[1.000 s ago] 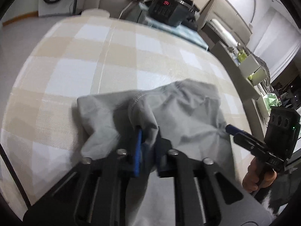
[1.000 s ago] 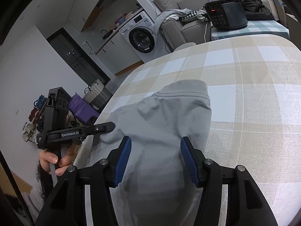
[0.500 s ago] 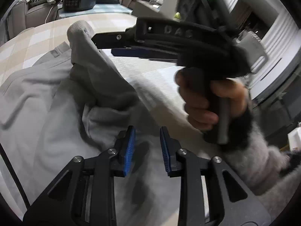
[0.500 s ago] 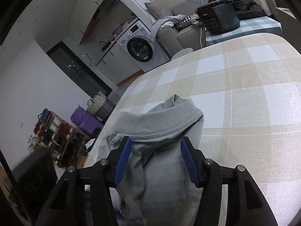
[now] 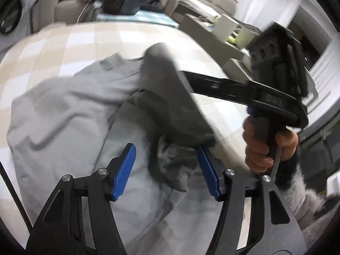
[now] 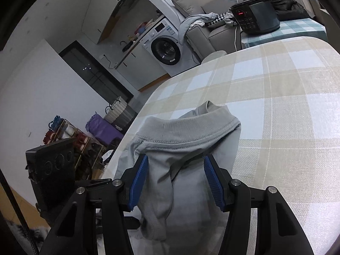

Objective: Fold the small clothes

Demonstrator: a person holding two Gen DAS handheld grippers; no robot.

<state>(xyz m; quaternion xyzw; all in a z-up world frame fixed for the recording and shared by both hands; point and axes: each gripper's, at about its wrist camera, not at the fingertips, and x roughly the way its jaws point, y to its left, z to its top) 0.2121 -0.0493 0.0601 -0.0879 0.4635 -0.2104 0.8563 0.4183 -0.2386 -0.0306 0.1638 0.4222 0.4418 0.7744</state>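
Observation:
A grey garment (image 5: 70, 114) lies crumpled on the checked tablecloth (image 5: 85, 38). One fold of it is lifted and hangs dark over the fingers of my right gripper, whose black body (image 5: 274, 97) a hand (image 5: 259, 148) holds at the right. My left gripper (image 5: 165, 148) hovers just over the cloth with its jaws opening. The hanging fold's lower edge sits between its blue pads, which do not press on it. In the right wrist view the ribbed band (image 6: 187, 131) drapes across my right gripper (image 6: 176, 159), which stands open with cloth sagging between the pads.
A black cooker (image 6: 255, 19) stands on a small table beyond the far edge. A washing machine (image 6: 165, 48) and a sofa are further back. The table's left edge (image 6: 136, 127) drops to baskets and shelves. The left gripper's body (image 6: 53, 165) is low at the left.
My left gripper carried a pinched fold across to the right gripper, then let it go and spread its jaws. The fold now hangs over the right gripper, which stayed open and nearly still.

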